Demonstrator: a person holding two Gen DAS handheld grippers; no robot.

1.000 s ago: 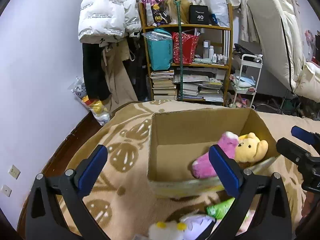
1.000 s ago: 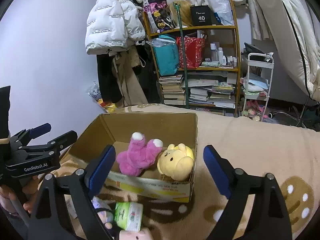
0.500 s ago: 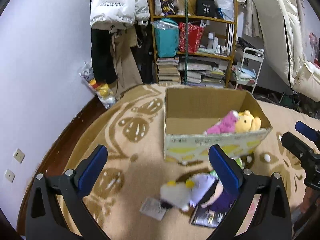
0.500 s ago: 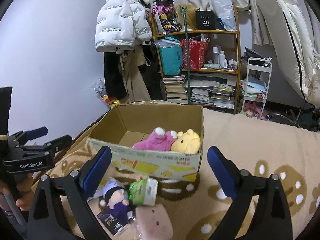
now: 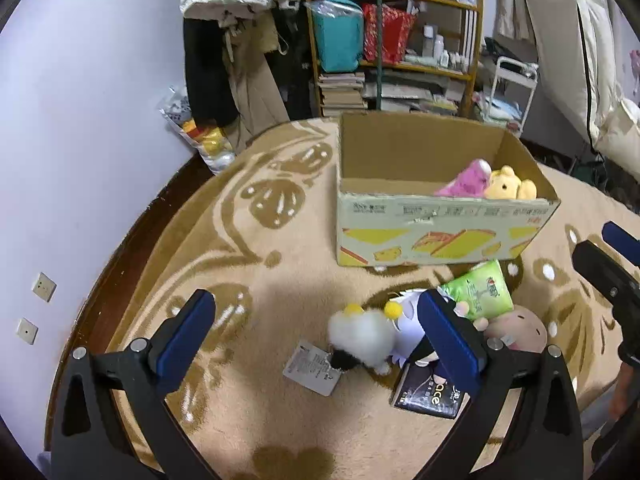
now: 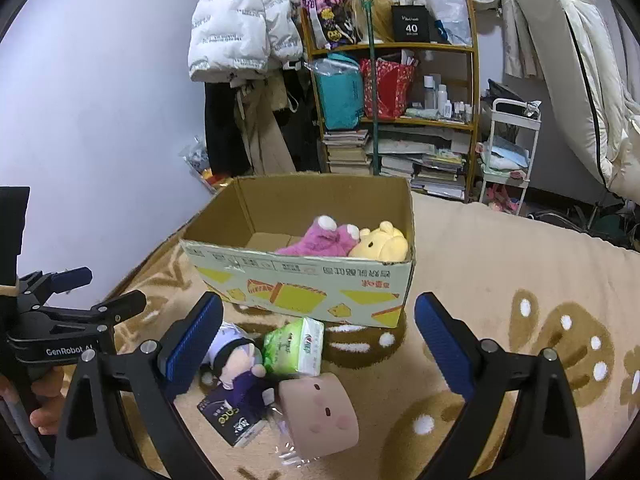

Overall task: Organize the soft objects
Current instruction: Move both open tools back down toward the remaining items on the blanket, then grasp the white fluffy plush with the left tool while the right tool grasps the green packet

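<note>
Cardboard box (image 5: 440,236) apparently farther now.

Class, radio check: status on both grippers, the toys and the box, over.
Left gripper and right gripper open, empty. Pink plush and yellow bear in cardboard box. Purple-haired doll, green tissue pack on blanket, unobstructed.

Matt cardboard box (image 6: 304,280), fuzzy blanket (image 6: 500,264)

Lilac wall (image 6: 100,100), cluttered wooden shelf (image 6: 400,120), beige patterned rug (image 5: 280,280).
</note>
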